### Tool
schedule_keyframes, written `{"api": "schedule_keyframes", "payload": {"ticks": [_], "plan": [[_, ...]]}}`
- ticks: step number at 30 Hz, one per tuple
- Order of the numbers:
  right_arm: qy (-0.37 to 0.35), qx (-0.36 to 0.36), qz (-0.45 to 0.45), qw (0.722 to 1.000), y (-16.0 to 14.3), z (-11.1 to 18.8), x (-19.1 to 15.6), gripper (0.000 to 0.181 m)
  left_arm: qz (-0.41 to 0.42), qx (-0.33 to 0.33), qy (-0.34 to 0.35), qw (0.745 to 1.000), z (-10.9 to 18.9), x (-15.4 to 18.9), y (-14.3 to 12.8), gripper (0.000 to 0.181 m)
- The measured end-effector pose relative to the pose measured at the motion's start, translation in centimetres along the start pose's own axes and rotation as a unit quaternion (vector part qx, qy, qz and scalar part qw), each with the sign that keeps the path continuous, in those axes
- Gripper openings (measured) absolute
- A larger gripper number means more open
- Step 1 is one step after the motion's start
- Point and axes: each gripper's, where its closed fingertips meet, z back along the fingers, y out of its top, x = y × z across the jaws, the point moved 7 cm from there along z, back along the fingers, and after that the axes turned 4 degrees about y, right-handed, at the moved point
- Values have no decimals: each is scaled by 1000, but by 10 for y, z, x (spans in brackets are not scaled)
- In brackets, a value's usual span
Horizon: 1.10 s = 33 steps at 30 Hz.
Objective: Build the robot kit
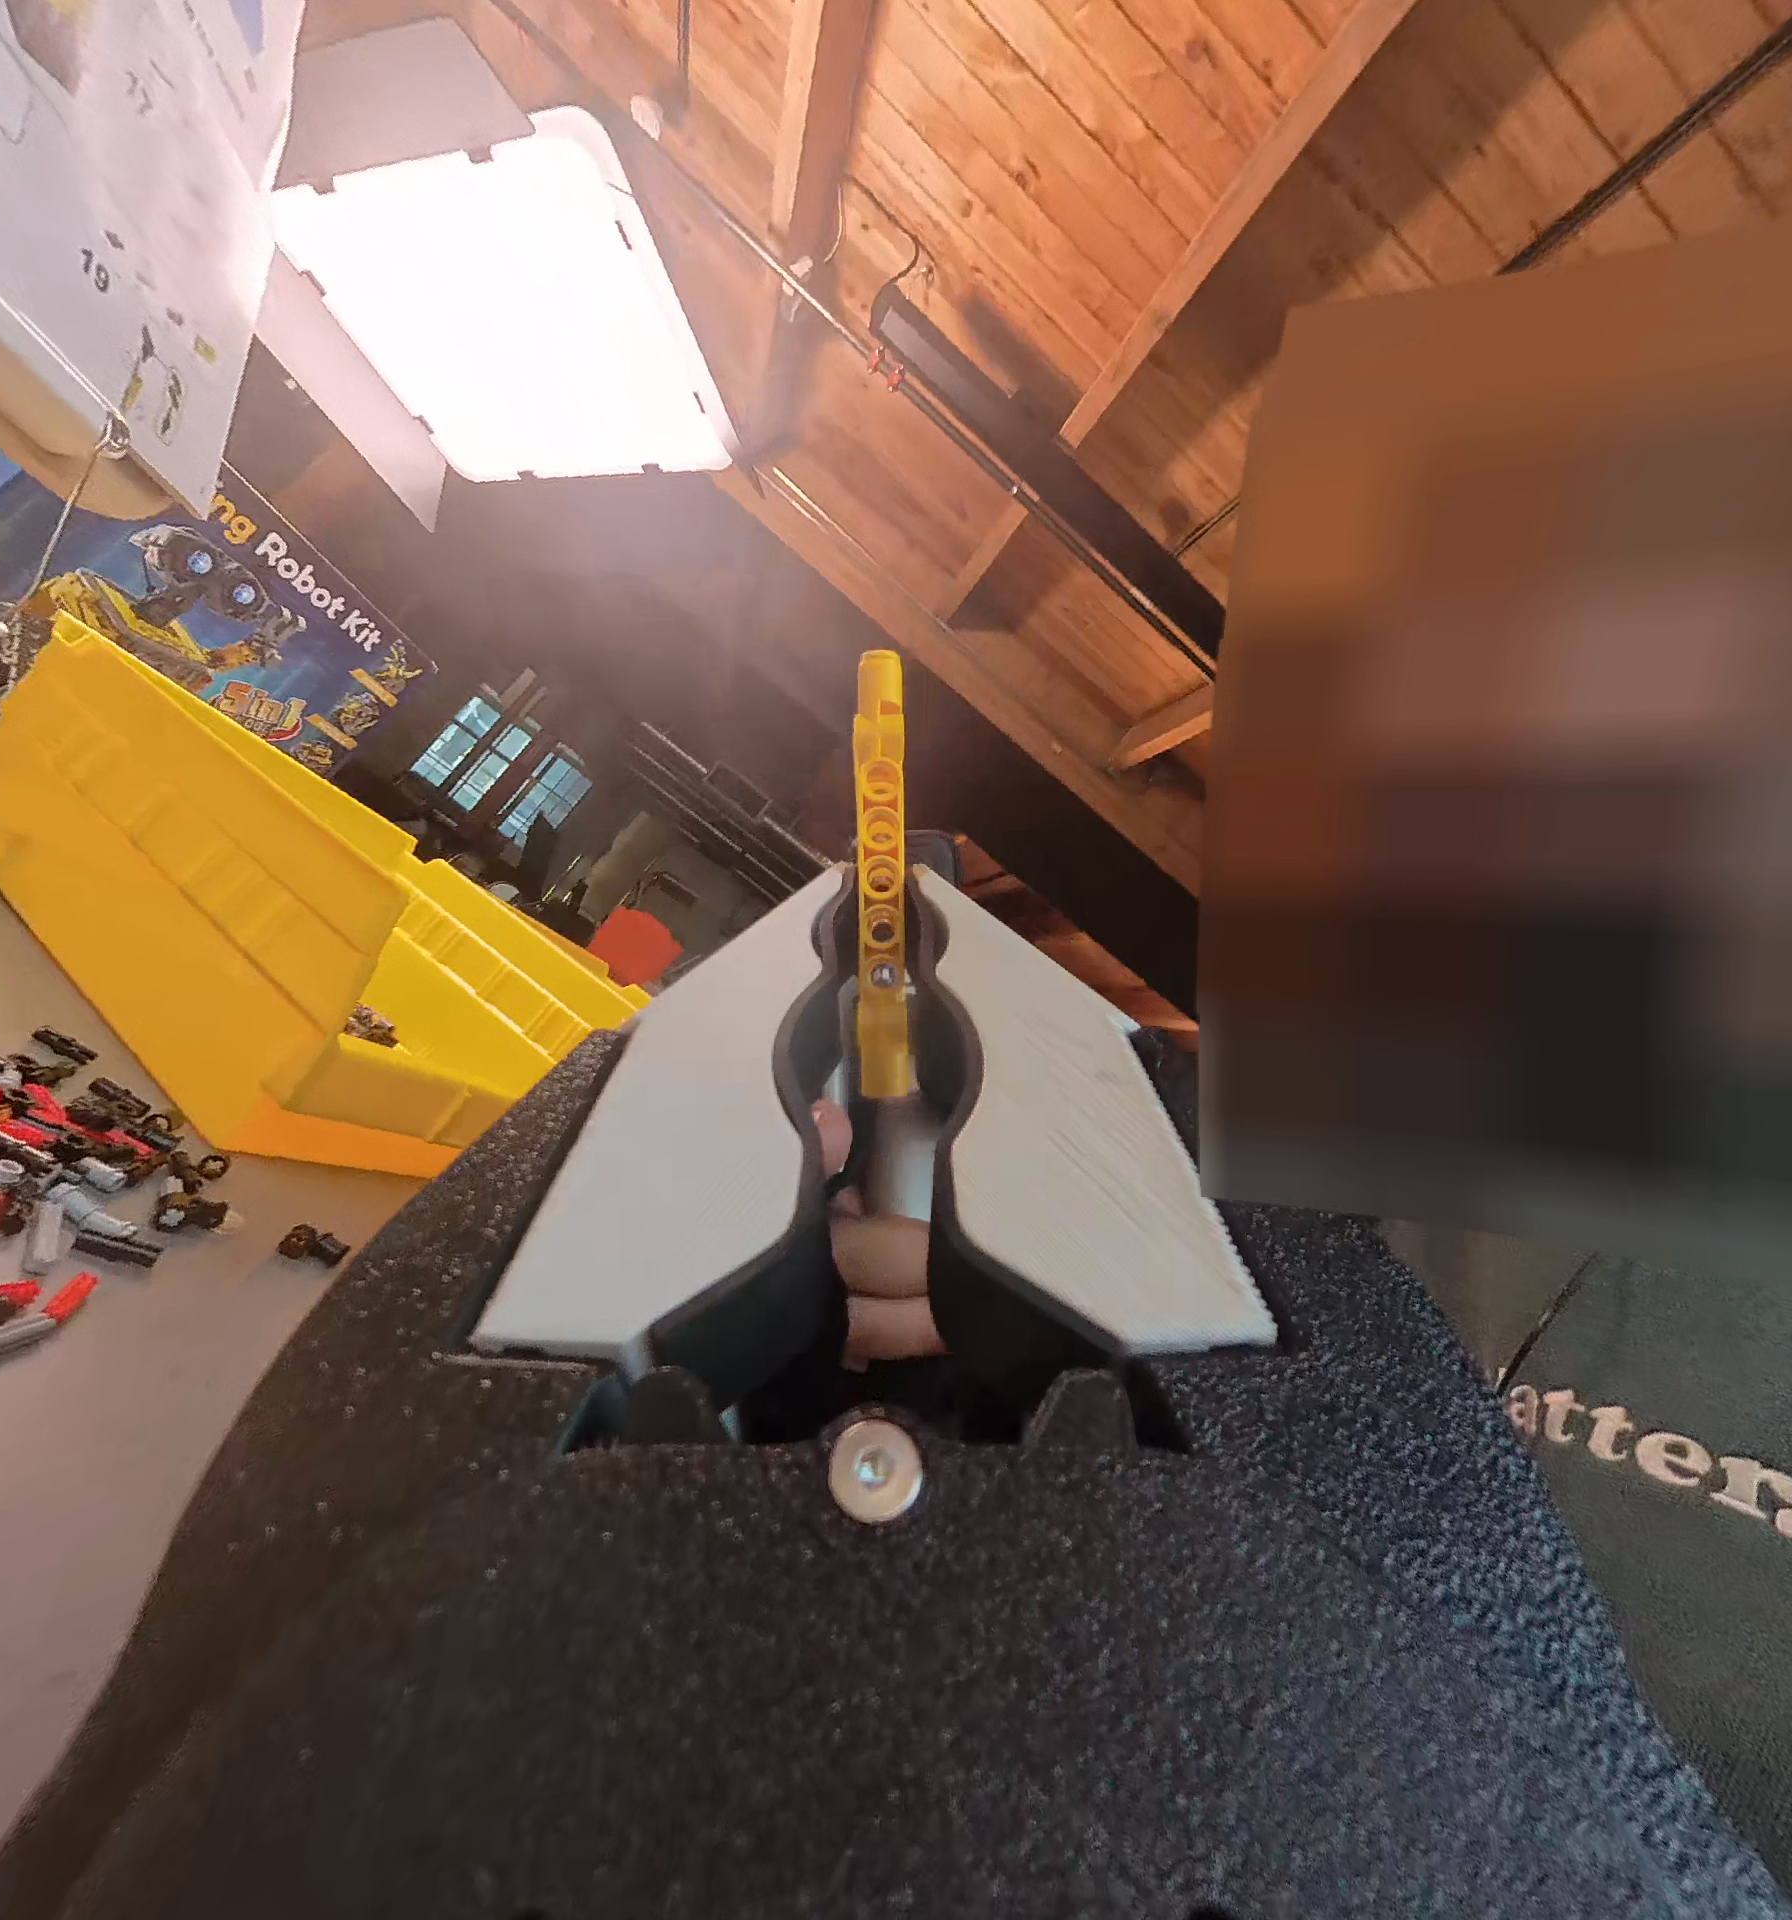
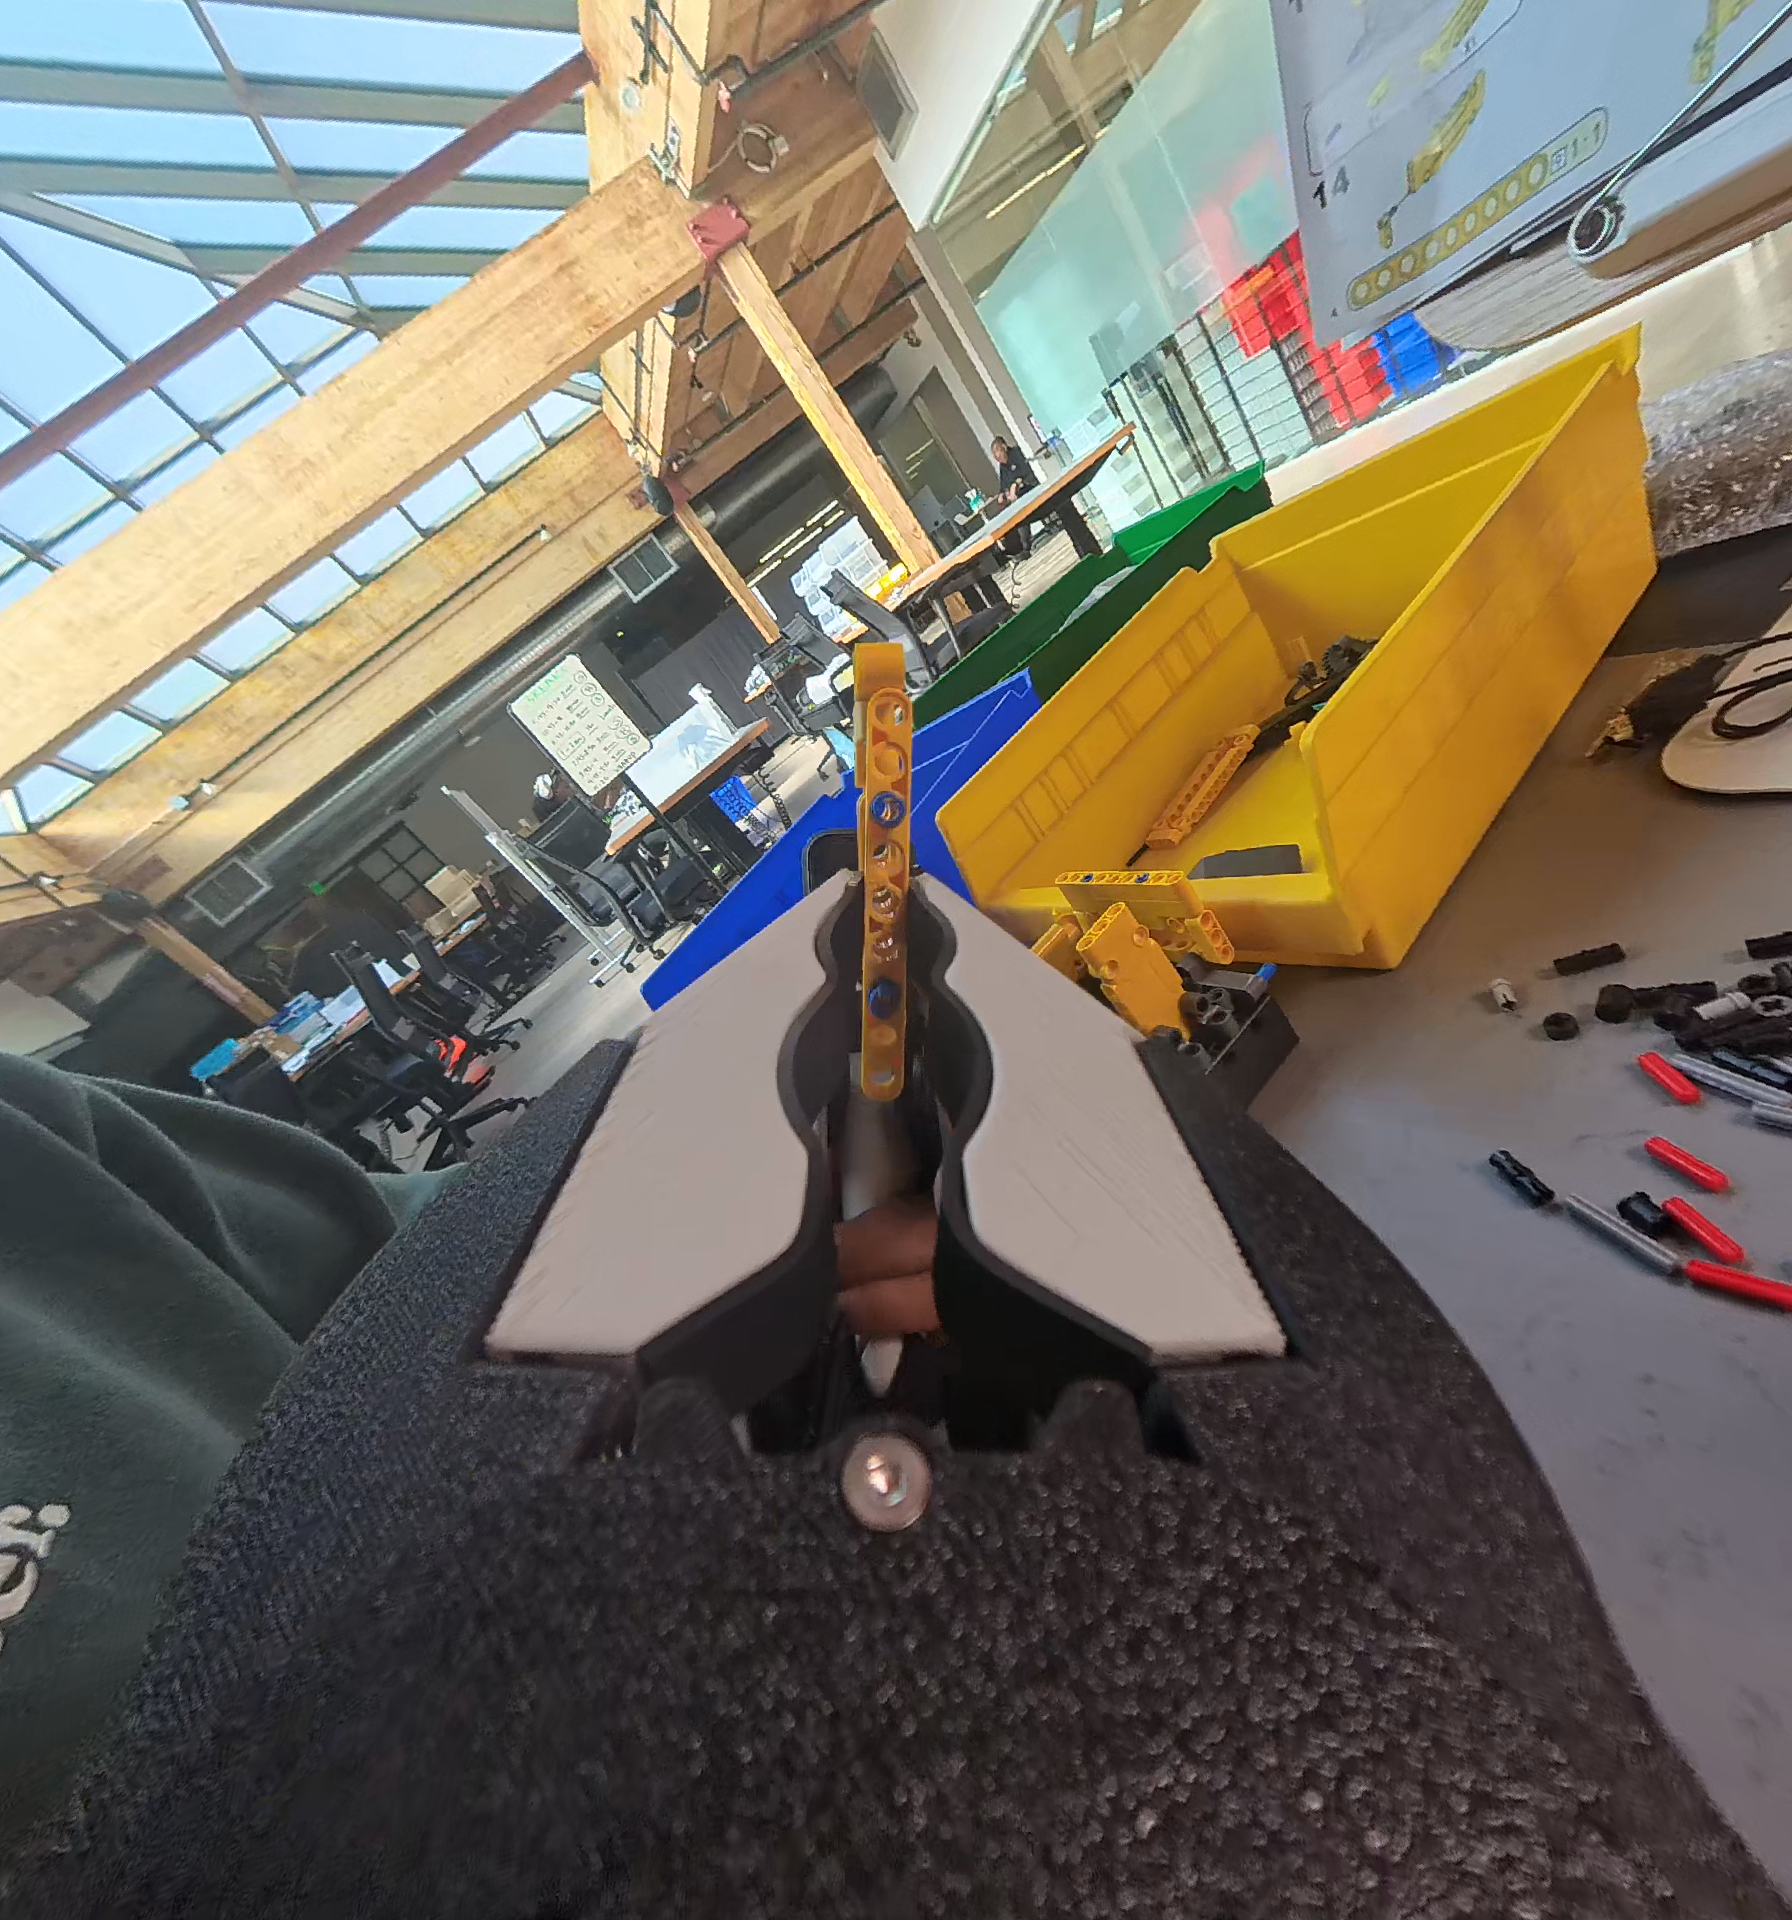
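Observation:
My left gripper point(image 1: 879, 894) is shut on a yellow perforated beam point(image 1: 879, 821) that stands upright past the fingertips, raised above the table. My right gripper point(image 2: 884, 894) is shut on a yellow perforated beam with blue pins point(image 2: 884, 821), also upright and raised. A partly built yellow and black model point(image 2: 1146, 961) stands on the grey table just right of the right gripper. Loose black, grey and red pins point(image 2: 1723, 1132) lie to the right; a similar pile point(image 1: 50, 1143) lies left of the left gripper.
A yellow bin point(image 2: 1391, 727) holding a few parts stands beyond the model, with blue point(image 2: 871, 883) and green point(image 2: 1131, 582) bins behind. Yellow bins point(image 1: 196, 914) and a kit box point(image 1: 279, 634) sit at left. Instruction sheets point(image 2: 1474, 156) hang above. A person's dark green sweater point(image 1: 1702, 1507) is close by. My two grippers' fingertips are within a few centimetres of each other.

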Motion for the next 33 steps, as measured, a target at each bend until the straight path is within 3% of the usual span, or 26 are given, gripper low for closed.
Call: {"api": "schedule_keyframes", "payload": {"ticks": [4,18,20,22,24,27,30,33], "plan": [[29,-9,-27,999,-1,1,3,5,-26,-36,9,999,0,2,3,6],[7,-15,-43,999,-3,1,22,6,105,18,44,993,7,-18,-6,6],[-6,-33,-41,999,-3,1,27,6,119,26,52,991,8,-21,-7,6],[-22,-103,-15,994,-6,3,33,6,121,31,64,990,10,-23,-5,6],[-55,-244,58,966,-18,11,43,6,93,20,85,992,12,-23,-1,6],[-120,-456,194,860,-36,30,58,7,36,-4,105,994,14,-16,6,6],[-107,-558,234,789,-49,32,53,7,8,-8,115,993,18,-10,14,6],[-97,-605,245,752,-60,33,56,7,1,-10,120,993,24,-8,20,6]]}}
